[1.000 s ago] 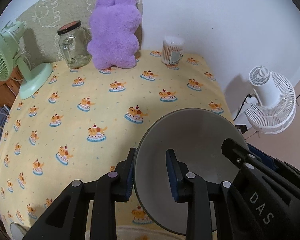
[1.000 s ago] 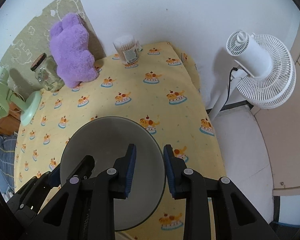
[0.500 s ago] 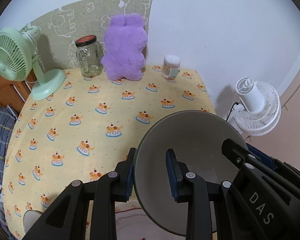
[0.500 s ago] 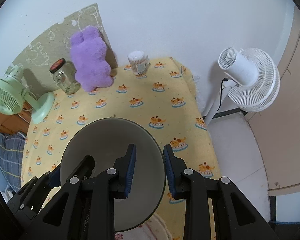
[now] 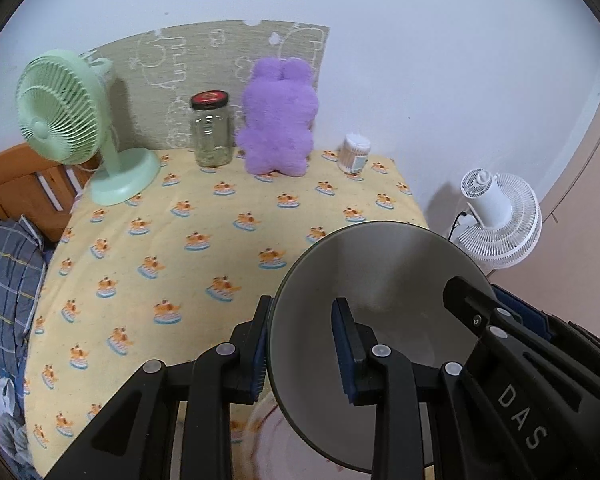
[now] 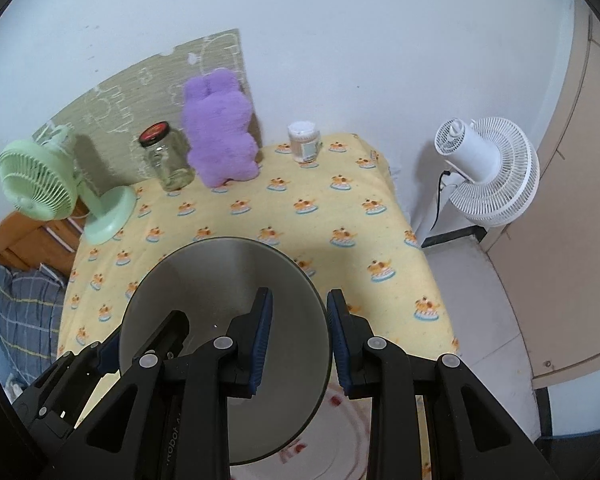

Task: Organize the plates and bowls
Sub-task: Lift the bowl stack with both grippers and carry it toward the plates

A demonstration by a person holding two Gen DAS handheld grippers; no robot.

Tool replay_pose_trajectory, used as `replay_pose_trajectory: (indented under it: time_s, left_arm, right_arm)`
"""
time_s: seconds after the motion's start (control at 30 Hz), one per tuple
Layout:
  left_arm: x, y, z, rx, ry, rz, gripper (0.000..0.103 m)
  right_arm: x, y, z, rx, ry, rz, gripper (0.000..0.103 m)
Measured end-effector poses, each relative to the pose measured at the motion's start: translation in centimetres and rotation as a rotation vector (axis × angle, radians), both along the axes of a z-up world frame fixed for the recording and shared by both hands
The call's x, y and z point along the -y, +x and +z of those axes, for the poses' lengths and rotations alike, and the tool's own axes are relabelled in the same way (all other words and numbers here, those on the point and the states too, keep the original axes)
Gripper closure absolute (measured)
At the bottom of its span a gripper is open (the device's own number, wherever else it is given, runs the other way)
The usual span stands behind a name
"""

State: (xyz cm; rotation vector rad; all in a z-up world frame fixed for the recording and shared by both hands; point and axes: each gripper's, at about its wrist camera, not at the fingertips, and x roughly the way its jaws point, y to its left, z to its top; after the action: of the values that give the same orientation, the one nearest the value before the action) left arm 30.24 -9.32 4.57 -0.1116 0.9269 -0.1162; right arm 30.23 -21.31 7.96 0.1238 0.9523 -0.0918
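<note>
bowl [image 5: 380, 280] grey | cloth [image 5: 180, 248] yellow w/ orange print | plush [image 5: 278, 120] purple

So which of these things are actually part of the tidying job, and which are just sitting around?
Part of the job:
- grey bowl, held at its rim by both tools
- left tool
- right tool
- patterned plate lying beneath the bowl

Just lying about:
- green fan
- glass jar
- purple plush toy
- cotton swab tub
- white fan
</note>
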Motion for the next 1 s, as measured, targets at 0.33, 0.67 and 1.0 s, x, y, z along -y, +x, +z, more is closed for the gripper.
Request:
replay_pose_trajectory:
  time_s: [0.33, 0.67, 1.0]
  left_arm:
    - [-6.8, -4.0, -0.3, -0.008, -0.011, 0.010, 0.076]
    - [-12.3, -7.2, -1.7, -0.015, 0.014, -0.009, 0.076]
    - [-14.9, -9.1, -4.3, -0.068, 0.034, -0.045, 0.076]
  right_arm:
    - [-7.4, -3.8, -0.4, 0.001, -0.024, 0.037, 0.071]
    - [-12.9, -7.1, -1.9, -0.005, -0.018, 0.040, 0.071]
    - [-15.9, -9.3, -4.6, -0.059, -0.009, 0.022, 0.071]
